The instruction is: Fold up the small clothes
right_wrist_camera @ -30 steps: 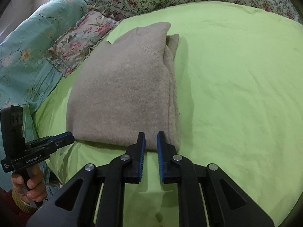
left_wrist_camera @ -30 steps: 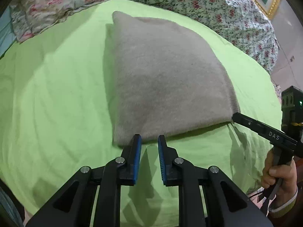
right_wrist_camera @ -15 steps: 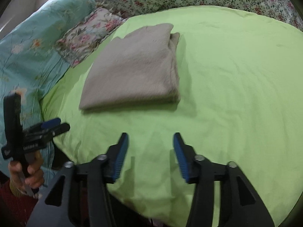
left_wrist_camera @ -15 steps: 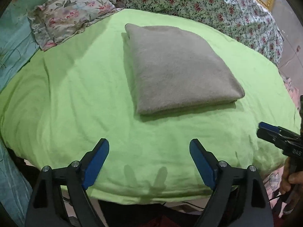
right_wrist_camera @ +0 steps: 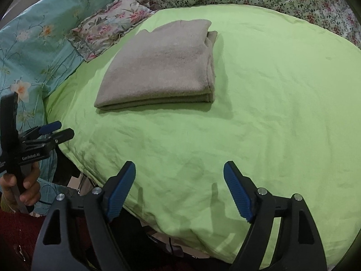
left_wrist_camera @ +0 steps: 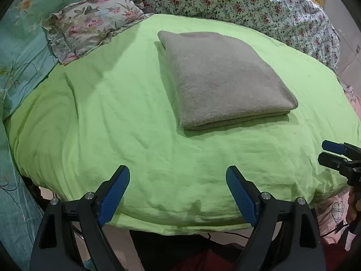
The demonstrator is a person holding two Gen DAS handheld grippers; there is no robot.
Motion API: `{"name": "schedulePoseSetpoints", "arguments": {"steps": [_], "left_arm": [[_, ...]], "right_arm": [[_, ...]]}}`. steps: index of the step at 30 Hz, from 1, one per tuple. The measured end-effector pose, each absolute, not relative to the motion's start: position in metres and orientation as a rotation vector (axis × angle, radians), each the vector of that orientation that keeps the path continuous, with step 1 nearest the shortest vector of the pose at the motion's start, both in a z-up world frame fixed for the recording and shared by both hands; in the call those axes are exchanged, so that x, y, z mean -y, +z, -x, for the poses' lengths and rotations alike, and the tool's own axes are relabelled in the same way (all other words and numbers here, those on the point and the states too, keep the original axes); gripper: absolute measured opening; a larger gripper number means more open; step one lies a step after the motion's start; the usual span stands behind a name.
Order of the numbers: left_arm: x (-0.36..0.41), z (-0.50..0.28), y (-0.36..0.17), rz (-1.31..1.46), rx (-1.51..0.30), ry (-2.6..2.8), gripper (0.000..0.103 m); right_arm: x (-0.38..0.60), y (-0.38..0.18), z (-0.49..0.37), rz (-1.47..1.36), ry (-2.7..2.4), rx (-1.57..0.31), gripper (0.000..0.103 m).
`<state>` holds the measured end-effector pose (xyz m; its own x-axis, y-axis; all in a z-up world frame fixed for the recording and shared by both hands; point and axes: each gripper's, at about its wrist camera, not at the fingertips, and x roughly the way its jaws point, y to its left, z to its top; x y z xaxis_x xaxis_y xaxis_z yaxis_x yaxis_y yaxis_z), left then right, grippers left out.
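A grey knit garment [left_wrist_camera: 223, 79] lies folded into a flat rectangle on the green cover [left_wrist_camera: 112, 117]; it also shows in the right wrist view [right_wrist_camera: 162, 67]. My left gripper [left_wrist_camera: 178, 176] is open and empty, held back near the cover's front edge, well short of the garment. My right gripper [right_wrist_camera: 179, 171] is open and empty, also back near the front edge. Each gripper shows in the other's view: the right one at the right edge [left_wrist_camera: 329, 153], the left one at the left edge [right_wrist_camera: 56, 129].
A floral pillow [left_wrist_camera: 90, 29] lies at the back left of the green cover [right_wrist_camera: 270, 113]. A teal flowered blanket [right_wrist_camera: 33, 45] lies on the left. A floral quilt [left_wrist_camera: 248, 2] runs along the back. The floor lies below the cover's front edge.
Both grippers have opened from near shut and drawn back from the garment's near edge to the cover's front edge. The folded garment lies still.
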<state>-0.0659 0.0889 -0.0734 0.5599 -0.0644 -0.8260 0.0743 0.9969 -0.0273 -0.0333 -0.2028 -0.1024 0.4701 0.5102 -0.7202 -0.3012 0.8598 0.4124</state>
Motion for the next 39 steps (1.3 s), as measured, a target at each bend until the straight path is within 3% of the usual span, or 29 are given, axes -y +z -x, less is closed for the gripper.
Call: {"name": "schedulePoseSetpoints", "arguments": {"steps": [16, 18, 20, 26, 29, 32, 39], "left_arm": [[-0.089, -0.017, -0.062, 0.056, -0.934, -0.054, 0.088], [-0.093, -0.032, -0.062, 0.071, -0.935, -0.050, 0.088], [-0.096, -0.042, -0.063, 0.084, -0.941, -0.045, 0.088], [-0.102, -0.067, -0.075, 0.090, -0.968, -0.022, 0.088], [-0.097, -0.072, -0.082, 0.051, -0.993, -0.014, 0.090], [-0.093, -0.072, -0.087, 0.010, -0.993, -0.002, 0.099], [-0.090, -0.068, -0.096, 0.014, -1.025, -0.007, 0.099]], "right_arm": [[0.215, -0.079, -0.084, -0.370, 0.547, -0.810, 0.080], [0.218, -0.084, -0.115, -0.428, 0.530, -0.817, 0.059], [0.217, -0.086, -0.140, -0.468, 0.517, -0.831, 0.051], [0.202, -0.102, -0.203, -0.504, 0.510, -0.884, 0.049], [0.194, -0.106, -0.211, -0.495, 0.533, -0.886, 0.012], [0.197, -0.100, -0.207, -0.457, 0.493, -0.844, 0.010], [0.199, -0.110, -0.210, -0.453, 0.461, -0.889, 0.017]]}}
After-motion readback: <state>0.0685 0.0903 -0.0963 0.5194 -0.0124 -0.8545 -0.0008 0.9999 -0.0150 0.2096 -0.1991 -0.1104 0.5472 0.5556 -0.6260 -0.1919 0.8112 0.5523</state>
